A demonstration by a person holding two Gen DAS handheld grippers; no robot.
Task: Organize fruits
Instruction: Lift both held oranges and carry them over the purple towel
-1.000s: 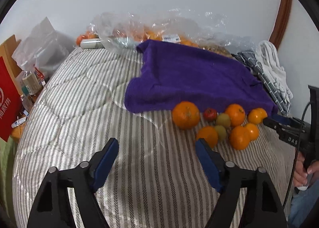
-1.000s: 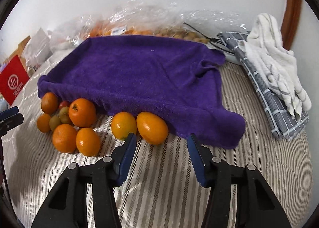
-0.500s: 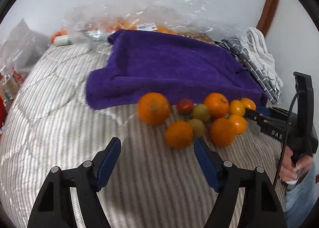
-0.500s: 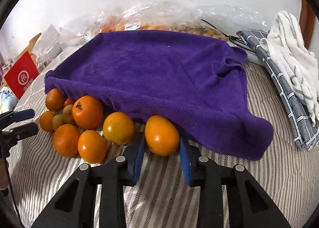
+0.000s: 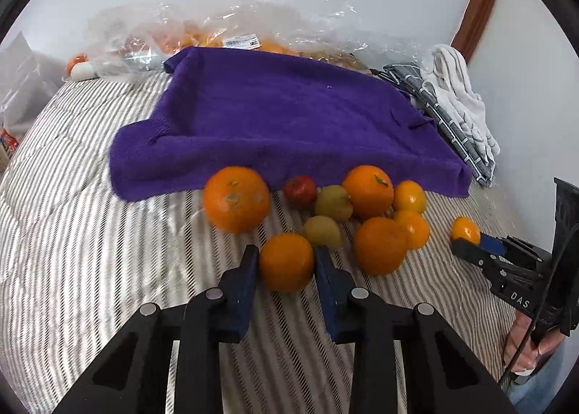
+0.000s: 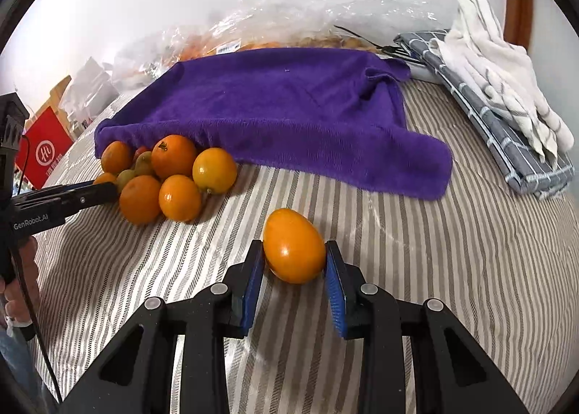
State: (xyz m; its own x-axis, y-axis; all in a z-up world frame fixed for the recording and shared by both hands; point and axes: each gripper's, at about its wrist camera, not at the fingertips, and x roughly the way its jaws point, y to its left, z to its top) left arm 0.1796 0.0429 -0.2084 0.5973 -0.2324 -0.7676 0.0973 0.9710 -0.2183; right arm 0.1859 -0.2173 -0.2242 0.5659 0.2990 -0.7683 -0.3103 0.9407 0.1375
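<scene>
**Each gripper clamps a fruit**

Our left gripper [image 5: 286,262] pinches an orange [image 5: 286,261] between its blue pads, at the near edge of the fruit pile [image 5: 347,211]. Our right gripper [image 6: 294,262] squeezes an oval yellow-orange fruit [image 6: 294,246], well apart from the pile to its left. Beyond both lies the purple towel [image 6: 289,114] on the striped cover [image 6: 452,269].

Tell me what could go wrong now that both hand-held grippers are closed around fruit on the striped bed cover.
1. The left hand-held gripper grips an orange touching a green fruit; lifting may roll the pile's fruits apart.
2. The right hand-held gripper grips an egg-shaped yellow fruit near its lower half; its smooth skin might slip free.
3. The striped bed cover looks soft and curved, so dropped fruit could roll away.
</scene>
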